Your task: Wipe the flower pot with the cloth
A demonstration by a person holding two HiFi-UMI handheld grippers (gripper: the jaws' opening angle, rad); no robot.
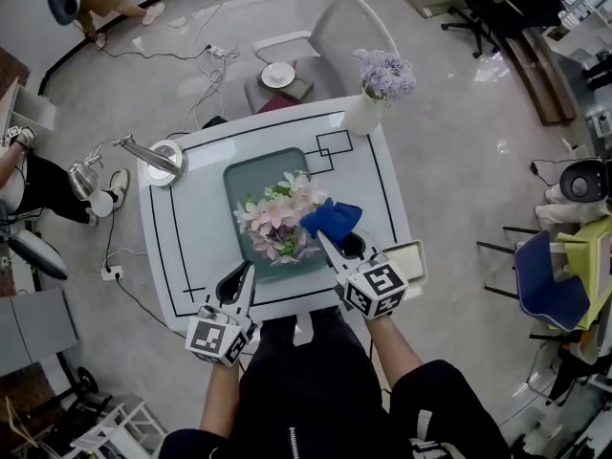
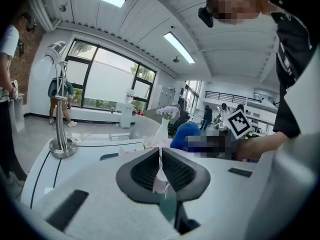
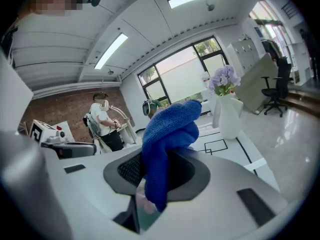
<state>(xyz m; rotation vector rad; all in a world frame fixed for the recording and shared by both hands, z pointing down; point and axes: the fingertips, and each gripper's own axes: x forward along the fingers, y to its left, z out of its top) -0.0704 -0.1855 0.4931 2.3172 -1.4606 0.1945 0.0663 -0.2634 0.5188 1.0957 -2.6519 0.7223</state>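
Blue cloth (image 1: 332,217), clamped in the right gripper (image 1: 337,245), runs lengthwise out past the jaws, pointing at the flower pot (image 1: 277,224) on the grey tray (image 1: 239,175); left gripper (image 1: 245,272) hovers beside, jaws nearly closed, empty.

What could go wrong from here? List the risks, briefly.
1. The blue cloth in the right gripper is right at the pink flowers, so wiping could crush petals; the pot itself is hidden beneath them.
2. The left gripper is shut near the table edge, holding nothing, so the arrangement might slide on the green tray.
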